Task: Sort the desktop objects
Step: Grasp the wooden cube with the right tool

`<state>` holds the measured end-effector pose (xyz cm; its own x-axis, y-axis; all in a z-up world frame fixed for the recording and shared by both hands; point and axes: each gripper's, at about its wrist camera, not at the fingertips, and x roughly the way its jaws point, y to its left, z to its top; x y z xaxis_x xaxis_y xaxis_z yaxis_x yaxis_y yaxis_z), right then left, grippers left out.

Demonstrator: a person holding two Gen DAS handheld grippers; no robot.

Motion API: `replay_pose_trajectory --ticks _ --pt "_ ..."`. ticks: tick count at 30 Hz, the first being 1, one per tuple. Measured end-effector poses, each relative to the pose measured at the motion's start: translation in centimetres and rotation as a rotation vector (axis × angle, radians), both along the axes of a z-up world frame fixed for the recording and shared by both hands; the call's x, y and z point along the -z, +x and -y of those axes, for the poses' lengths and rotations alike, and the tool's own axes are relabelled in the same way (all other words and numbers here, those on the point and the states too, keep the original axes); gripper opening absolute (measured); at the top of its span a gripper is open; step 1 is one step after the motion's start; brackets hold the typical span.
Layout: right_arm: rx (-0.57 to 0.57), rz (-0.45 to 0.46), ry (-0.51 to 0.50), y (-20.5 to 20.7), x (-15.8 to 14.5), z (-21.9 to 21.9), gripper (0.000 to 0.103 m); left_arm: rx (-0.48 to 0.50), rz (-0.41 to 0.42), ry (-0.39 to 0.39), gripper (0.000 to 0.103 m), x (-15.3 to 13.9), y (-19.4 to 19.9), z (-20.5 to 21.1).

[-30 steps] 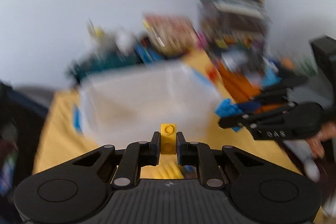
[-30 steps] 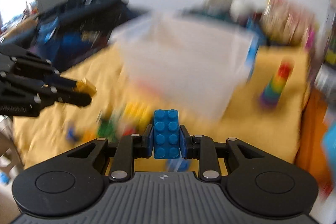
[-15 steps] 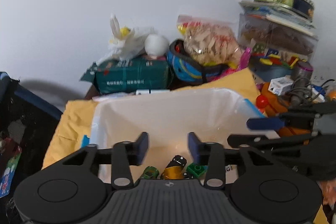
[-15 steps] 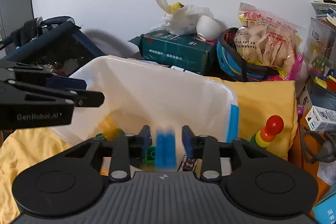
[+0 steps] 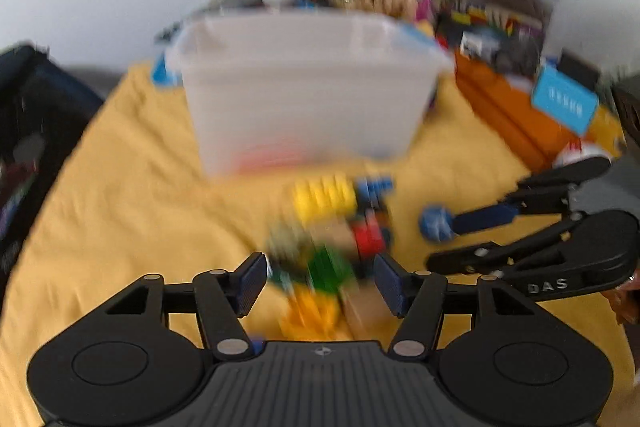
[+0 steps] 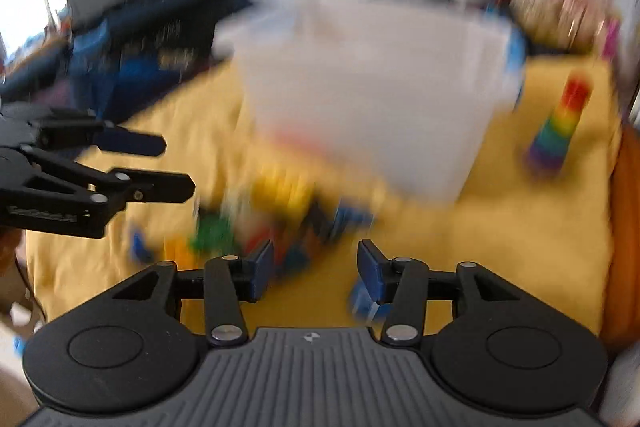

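Yellow cloth covers the surface [image 5: 120, 211], and the loose bricks [image 5: 336, 227] lie in a blurred pile near its front edge, just before the translucent bin [image 5: 304, 87]. A second ago each tool pinched a brick, yellow on the left, blue on the right; now both are empty, jaws opening, so I judge those two sorted and the next pick beginning. Left tool [image 5: 320, 281] stands wide over the pile; right tool [image 6: 316, 267] is narrower. Only the right view shows the rainbow stacking toy [image 6: 560, 123] towards the far right corner; only the left shows the orange boxes [image 5: 520, 115]

Translucent plastic bin [image 5: 304, 95] on matt yellow cloth [image 5: 120, 211]
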<state>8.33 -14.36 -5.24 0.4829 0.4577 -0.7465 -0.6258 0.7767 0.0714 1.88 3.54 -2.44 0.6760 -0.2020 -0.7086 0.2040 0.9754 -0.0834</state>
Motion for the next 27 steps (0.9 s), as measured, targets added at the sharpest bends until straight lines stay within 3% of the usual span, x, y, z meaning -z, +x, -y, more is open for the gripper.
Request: replay_pose_trajectory --ticks 4,8,18,24,27 --pt "-0.057 -0.031 -0.028 -1.4 2.1 -1.4 0.049 0.033 -0.055 -0.009 0.063 1.3 -0.8 0.3" --pt "-0.116 0.061 -0.056 -0.8 1.9 -3.3 0.047 0.060 -0.059 -0.016 0.063 1.5 -1.6 0.7" --pt "-0.223 0.098 -0.122 1.5 3.6 -6.8 0.045 0.161 -0.091 -0.007 0.063 2.7 -2.5 2.7" --pt "-0.334 0.093 -0.134 2.3 3.9 -10.1 0.047 0.128 -0.107 -0.010 0.063 3.3 -2.0 2.6" --pt "-0.367 0.113 -0.162 2.1 4.1 -10.9 0.036 0.116 -0.105 -0.017 0.063 3.3 -2.1 2.3"
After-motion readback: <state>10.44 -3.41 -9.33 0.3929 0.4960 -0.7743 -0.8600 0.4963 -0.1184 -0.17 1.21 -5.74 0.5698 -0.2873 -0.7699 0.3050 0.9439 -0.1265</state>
